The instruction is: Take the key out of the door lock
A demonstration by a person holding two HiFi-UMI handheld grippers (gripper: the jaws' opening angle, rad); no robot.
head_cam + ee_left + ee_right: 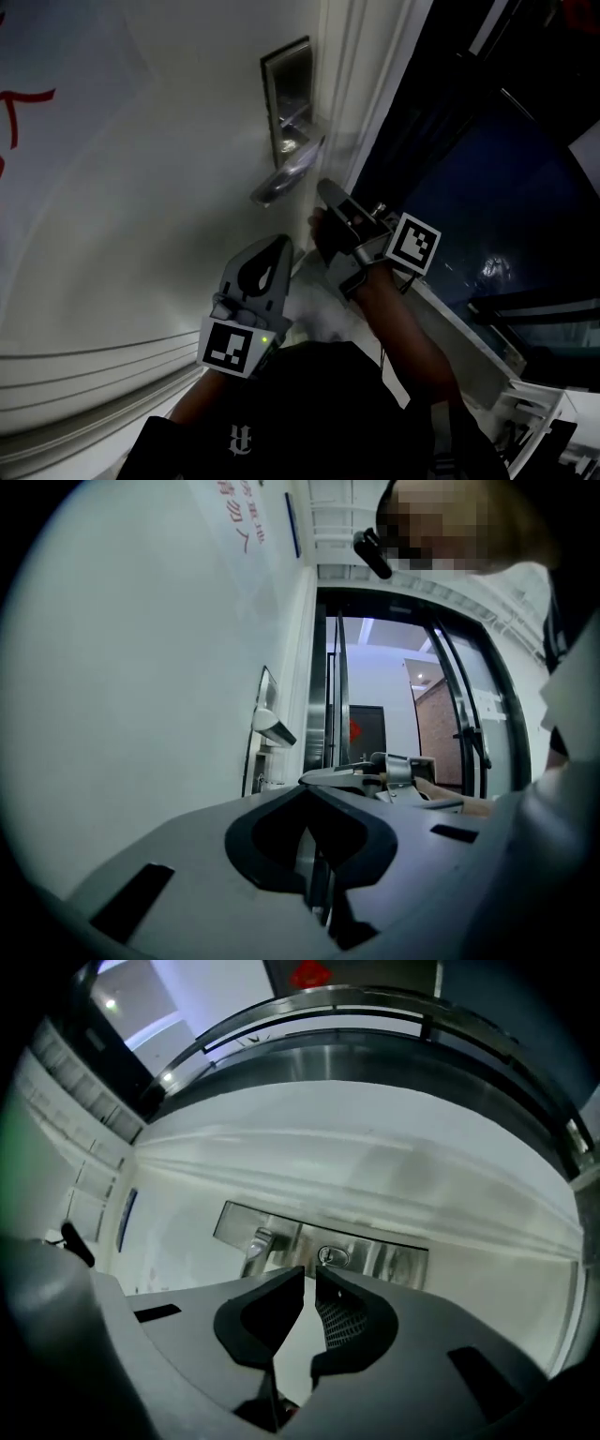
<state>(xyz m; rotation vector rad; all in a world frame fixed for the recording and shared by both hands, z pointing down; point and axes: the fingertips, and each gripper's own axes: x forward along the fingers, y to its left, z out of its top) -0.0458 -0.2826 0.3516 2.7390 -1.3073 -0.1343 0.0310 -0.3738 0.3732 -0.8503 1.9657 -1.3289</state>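
Observation:
A steel lock plate point(286, 94) sits on the white door point(141, 187), with a lever handle point(284, 176) below it. In the right gripper view the plate point(375, 1258) shows the keyhole with a small key point(327, 1256) in it, beside the handle point(255, 1246). My right gripper point(309, 1277) points at the keyhole from a short distance, its jaws a narrow gap apart with nothing between them. From the head view, the right gripper point(325, 190) hangs just below the handle. Lower down, my left gripper point(279, 244) is shut and empty, away from the lock.
The door's edge and white frame point(361, 103) run right of the lock, with a dark glass panel point(469, 187) beyond. Red marks point(23, 103) are on the door at upper left. In the left gripper view, the handle point(274, 729) and right gripper point(375, 775) lie ahead.

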